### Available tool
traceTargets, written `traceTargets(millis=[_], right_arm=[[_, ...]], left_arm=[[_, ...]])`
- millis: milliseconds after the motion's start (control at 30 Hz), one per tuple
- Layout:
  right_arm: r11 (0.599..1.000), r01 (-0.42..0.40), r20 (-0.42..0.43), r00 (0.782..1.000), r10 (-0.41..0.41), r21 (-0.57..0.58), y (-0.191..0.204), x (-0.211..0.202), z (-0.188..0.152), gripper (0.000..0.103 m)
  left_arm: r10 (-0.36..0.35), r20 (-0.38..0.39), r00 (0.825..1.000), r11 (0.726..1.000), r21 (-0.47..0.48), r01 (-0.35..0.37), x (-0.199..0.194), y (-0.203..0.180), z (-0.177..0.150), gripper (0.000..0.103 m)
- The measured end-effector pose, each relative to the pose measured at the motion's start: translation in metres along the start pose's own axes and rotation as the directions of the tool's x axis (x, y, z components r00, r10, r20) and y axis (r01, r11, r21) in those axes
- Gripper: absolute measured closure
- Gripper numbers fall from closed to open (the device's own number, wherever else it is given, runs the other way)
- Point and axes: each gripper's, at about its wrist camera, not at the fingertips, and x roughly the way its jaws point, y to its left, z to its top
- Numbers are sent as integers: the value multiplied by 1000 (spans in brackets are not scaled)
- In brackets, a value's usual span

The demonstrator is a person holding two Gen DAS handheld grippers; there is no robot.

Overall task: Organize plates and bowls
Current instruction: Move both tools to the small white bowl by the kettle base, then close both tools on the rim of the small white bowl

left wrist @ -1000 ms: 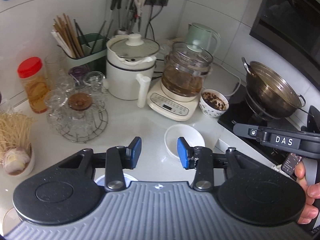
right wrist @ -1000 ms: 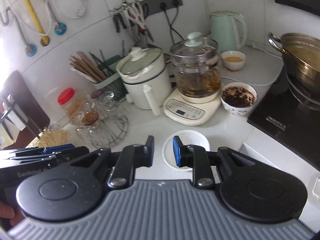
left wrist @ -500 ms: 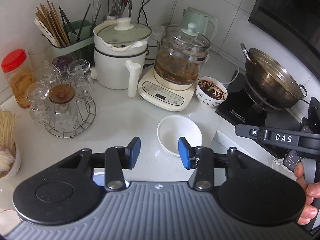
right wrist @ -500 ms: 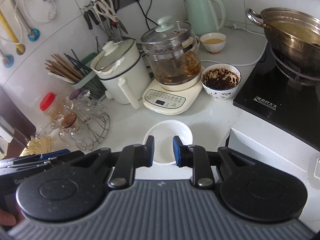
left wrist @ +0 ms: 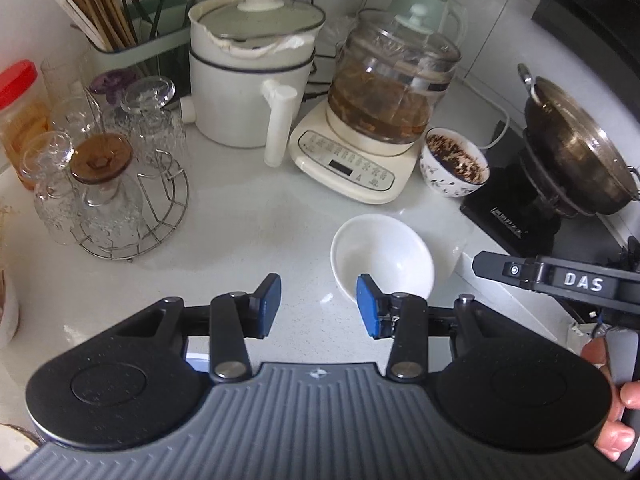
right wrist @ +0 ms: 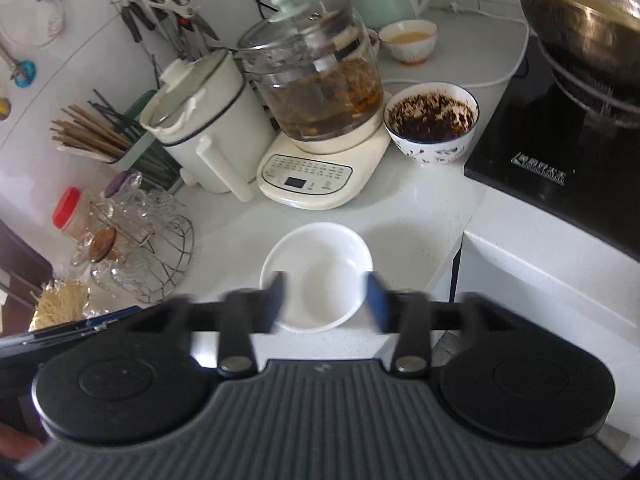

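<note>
The right gripper point(right wrist: 326, 300) has come lower toward the empty white bowl point(right wrist: 318, 276), which stands on the white counter point(right wrist: 408, 216) just in front of the glass tea kettle point(right wrist: 312, 76), and its jaws have just been opening, so they now frame the bowl without touching it; I judge a grasp is being prepared. The left gripper point(left wrist: 318, 306), half open and empty, has also come closer, with the bowl just right of it. Only the right view shows the small bowl of yellow liquid point(right wrist: 409, 42) behind the kettle; only the left view shows the person's fingers point(left wrist: 618, 420).
</note>
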Motion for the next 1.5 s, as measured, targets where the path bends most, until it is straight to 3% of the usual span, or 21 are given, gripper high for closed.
traceTargets(millis=[467, 667, 1033, 1400, 1500], right_arm=[[999, 11, -98, 995, -7, 42, -23, 59, 7, 45], [999, 12, -143, 990, -4, 52, -31, 83, 9, 69], [999, -1, -177, 984, 10, 46, -36, 111, 12, 79], [998, -18, -186, 982, 28, 52, -38, 119, 13, 91], [998, -28, -188, 981, 38, 53, -38, 120, 12, 93]], left_arm=[[-8, -103, 995, 996, -92, -1, 69, 7, 10, 55], [-50, -151, 987, 990, -139, 28, 94, 7, 11, 56], [-60, -207, 977, 988, -151, 28, 134, 2, 20, 58], [-62, -229, 971, 984, -177, 22, 147, 3, 19, 92], [-56, -227, 972, 985, -173, 16, 147, 2, 20, 95]])
